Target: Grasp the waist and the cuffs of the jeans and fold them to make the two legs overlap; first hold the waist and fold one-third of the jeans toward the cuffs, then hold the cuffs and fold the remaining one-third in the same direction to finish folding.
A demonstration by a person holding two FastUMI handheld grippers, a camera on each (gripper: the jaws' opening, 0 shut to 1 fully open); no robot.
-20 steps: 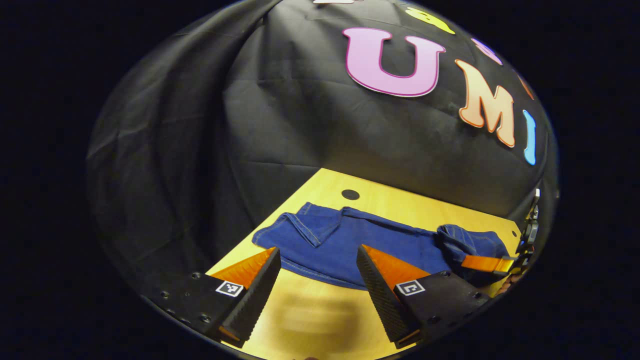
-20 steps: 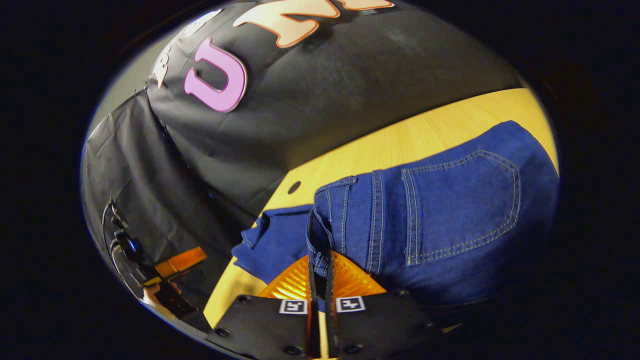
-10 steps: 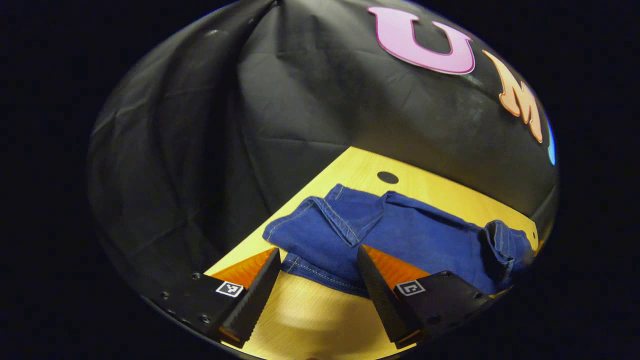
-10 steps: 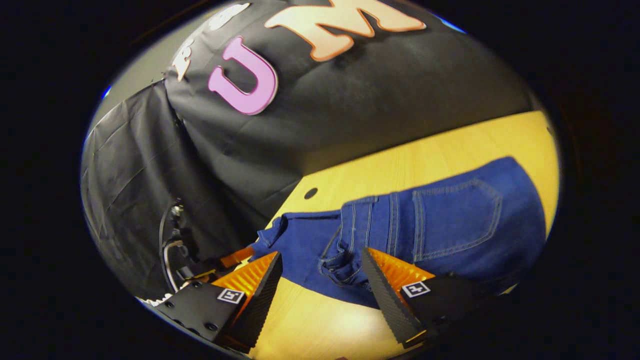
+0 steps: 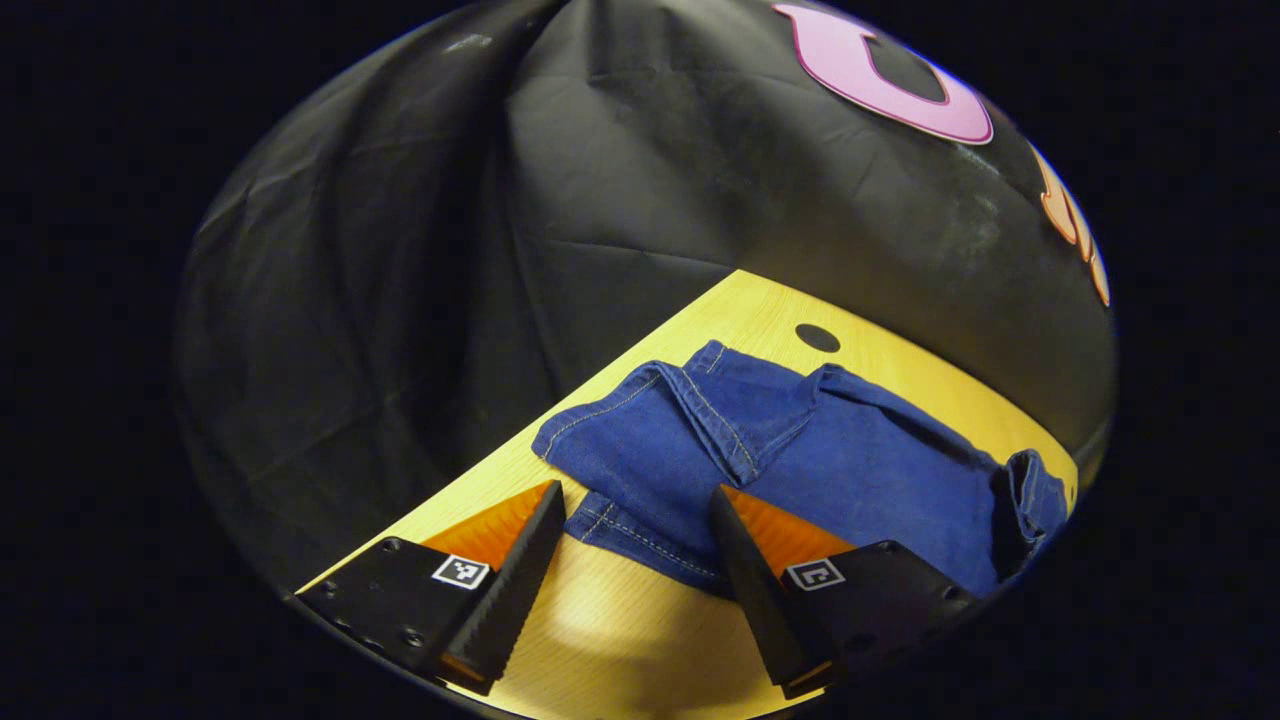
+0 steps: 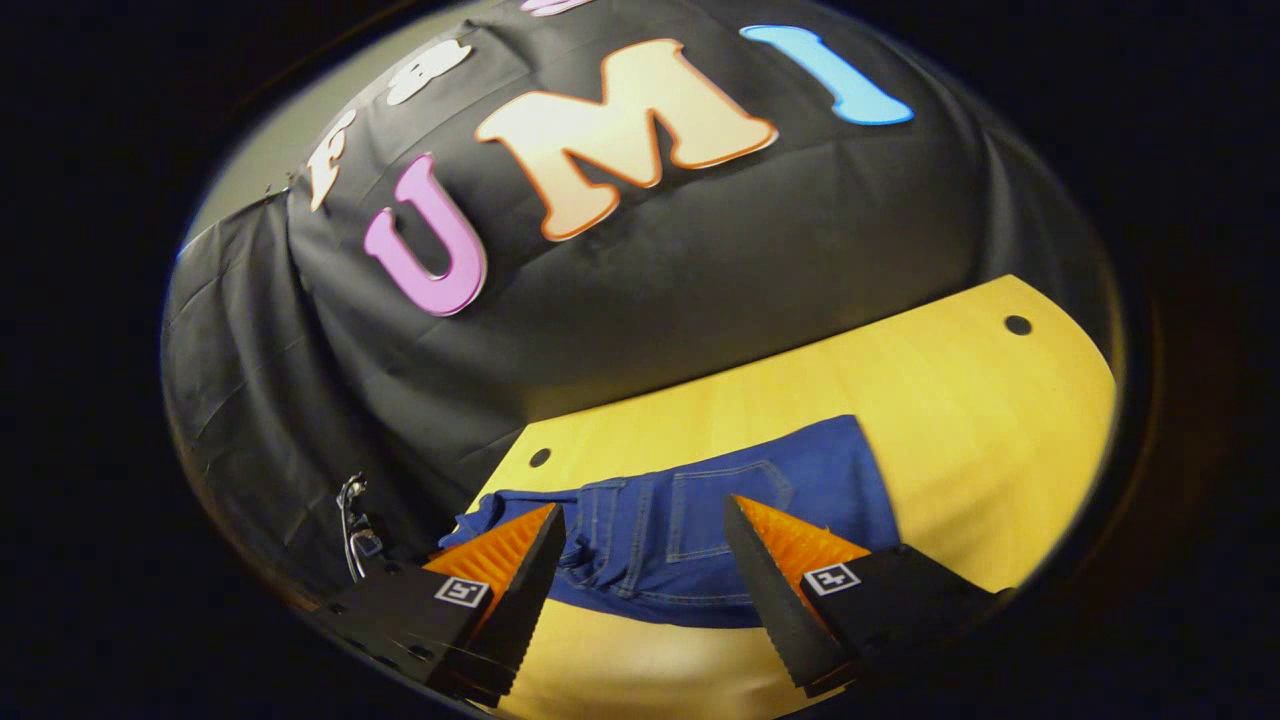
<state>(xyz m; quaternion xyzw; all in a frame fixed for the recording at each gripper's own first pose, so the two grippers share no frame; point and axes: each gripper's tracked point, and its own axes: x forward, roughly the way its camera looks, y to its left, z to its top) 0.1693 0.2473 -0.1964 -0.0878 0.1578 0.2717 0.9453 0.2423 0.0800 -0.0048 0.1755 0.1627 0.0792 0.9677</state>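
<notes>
Lying near table [image 6: 960,400] edge: jeans [image 5: 800,470] | jaws spread, bare wood right

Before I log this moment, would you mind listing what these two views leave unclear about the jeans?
- Left gripper view: the near hem of the blue denim jeans is hidden behind the open left tool.
- Same view: their far end is cut off at the image edge.
- Right gripper view: the waist folds sit behind the open right tool.
- How many layers overlap on the yellow wooden table: cannot tell.
</notes>
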